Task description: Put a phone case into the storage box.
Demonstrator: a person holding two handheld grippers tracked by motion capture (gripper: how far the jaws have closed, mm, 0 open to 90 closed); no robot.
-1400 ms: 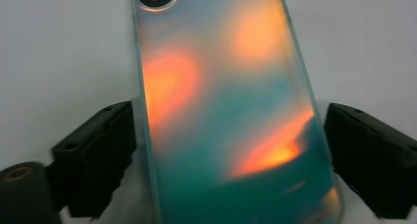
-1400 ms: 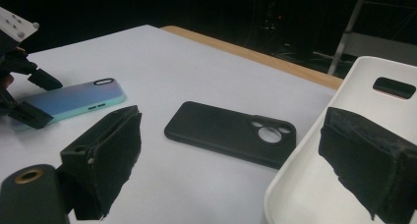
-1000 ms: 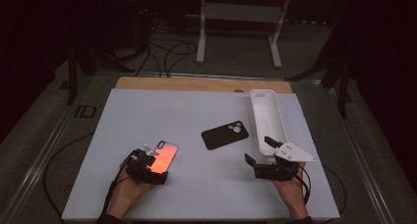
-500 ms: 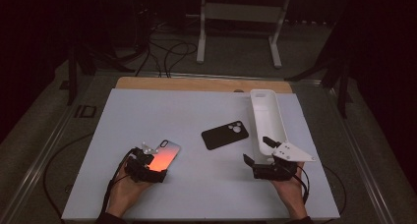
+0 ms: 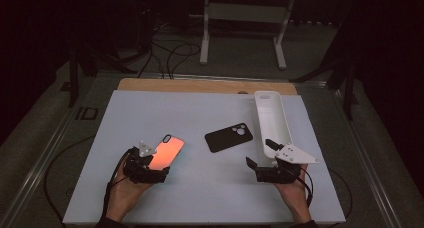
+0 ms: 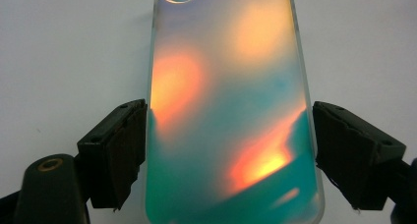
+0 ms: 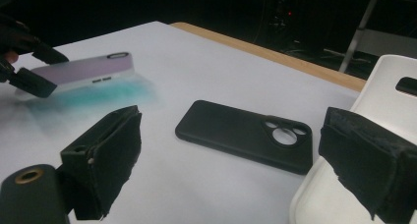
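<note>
My left gripper point(image 5: 150, 165) is shut on an iridescent phone case point(image 5: 167, 153) at the table's front left. In the left gripper view both pads press the long edges of the case point(image 6: 231, 111). The right gripper view shows this case point(image 7: 88, 69) held a little off the table, tilted, with a teal glow beneath it. A black phone case point(image 5: 229, 137) lies flat mid-table, camera cut-out toward the right. My right gripper point(image 5: 260, 153) stands open at the front right, beside the near end of a white tray point(image 5: 272, 120). Nothing sits between its jaws.
The white table point(image 5: 200, 113) has a wooden strip point(image 5: 200, 85) along its far edge. The long tray point(image 7: 388, 81) runs away from me along the right side. Behind the table are a white stand point(image 5: 240, 18) and cables on the dark floor.
The left gripper and the iridescent case have shifted only slightly. The right gripper stays open in about the same place.
</note>
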